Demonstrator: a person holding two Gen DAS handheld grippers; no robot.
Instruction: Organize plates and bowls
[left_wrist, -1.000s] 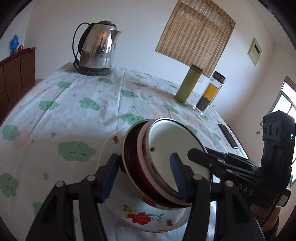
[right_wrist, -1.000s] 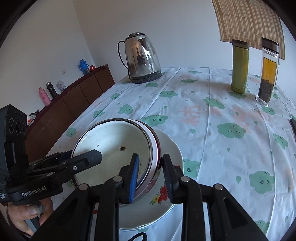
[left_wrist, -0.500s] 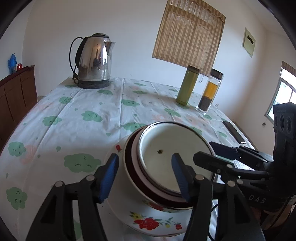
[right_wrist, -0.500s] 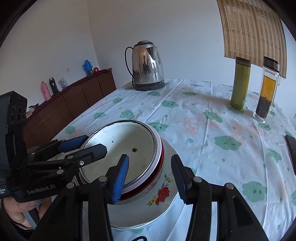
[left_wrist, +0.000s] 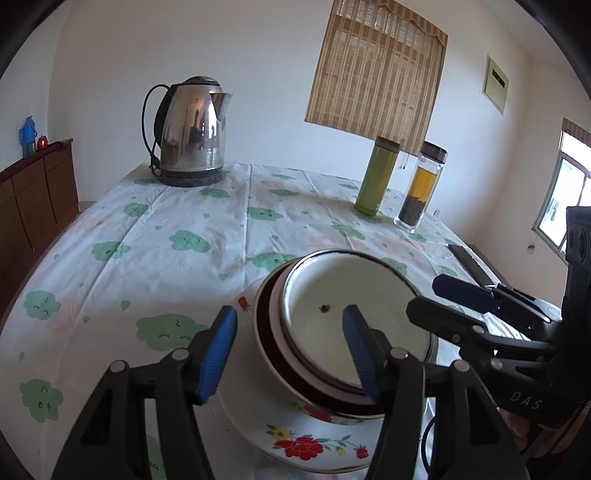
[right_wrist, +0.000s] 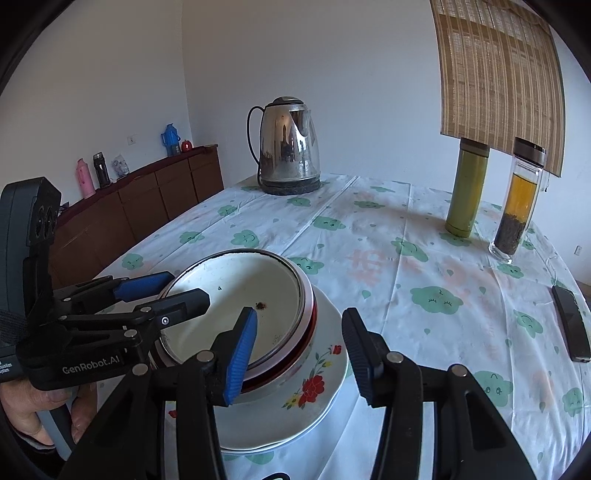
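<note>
We have the stack on the near part of the surface (right_wrist: 424, 258): a white bowl (right_wrist: 236, 295) nested in a red-rimmed bowl (right_wrist: 312, 325), both sitting on a flowered plate (right_wrist: 317, 391). The nest sits slightly tilted on the plate, leaning toward the left side.

Our right tool (right_wrist: 299, 354) is released. Its jaws have just been opening, and the bowls' right rim lies in the gap with neither pad pressing on it. Our left tool (left_wrist: 291, 354) is also unclenched, straddling the left rim of the bowls without squeezing.

What the coming move turns on, we judge, is that the stack lies directly ahead of and between both tools, each rim already inside a gap. Both hands are about equally near; neither needs to reach, only to close or back away. The kettle (right_wrist: 288, 147), the green flask (right_wrist: 467, 192) and the tea bottle (right_wrist: 519, 199) stand well apart at the far side.
</note>
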